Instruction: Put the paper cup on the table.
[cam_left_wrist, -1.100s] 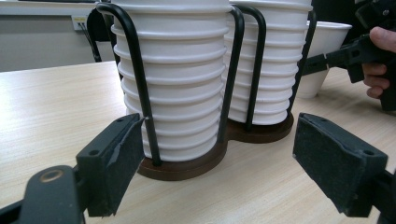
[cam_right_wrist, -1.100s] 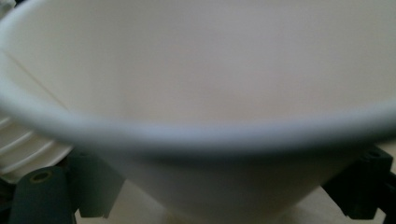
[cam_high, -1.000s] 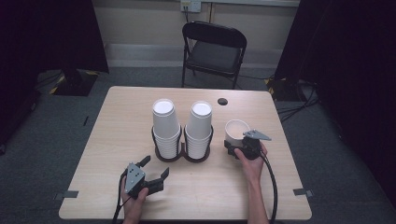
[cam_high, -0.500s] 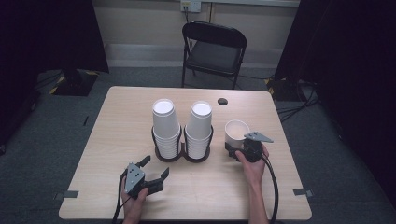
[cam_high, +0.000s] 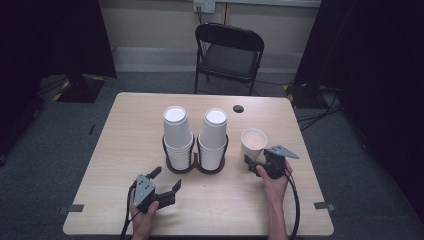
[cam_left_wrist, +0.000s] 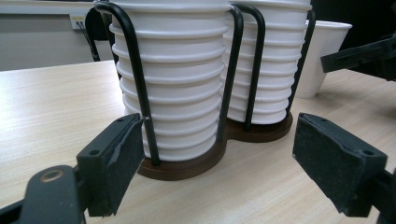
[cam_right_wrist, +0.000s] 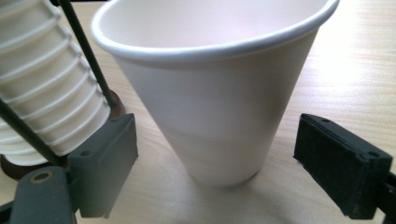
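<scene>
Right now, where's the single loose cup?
The loose cup stands upright on the table's right half in the high view, just right of the two-stack cup holder, between the open jaws of the right gripper.

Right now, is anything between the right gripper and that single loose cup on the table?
Nothing visible. The right gripper is open, and the single cup stands upright directly between its jaws, with clear gaps on both sides. The cup holder with its stacks sits off to one side, not in the path.

Bench (cam_high: 125, 130): pale matt wood-grain laminate. Cups (cam_left_wrist: 177, 84): smooth white paper. Holder (cam_left_wrist: 137, 79): glossy black wire, brown base. Tool pads (cam_right_wrist: 343, 165): matt black rubber.
</scene>
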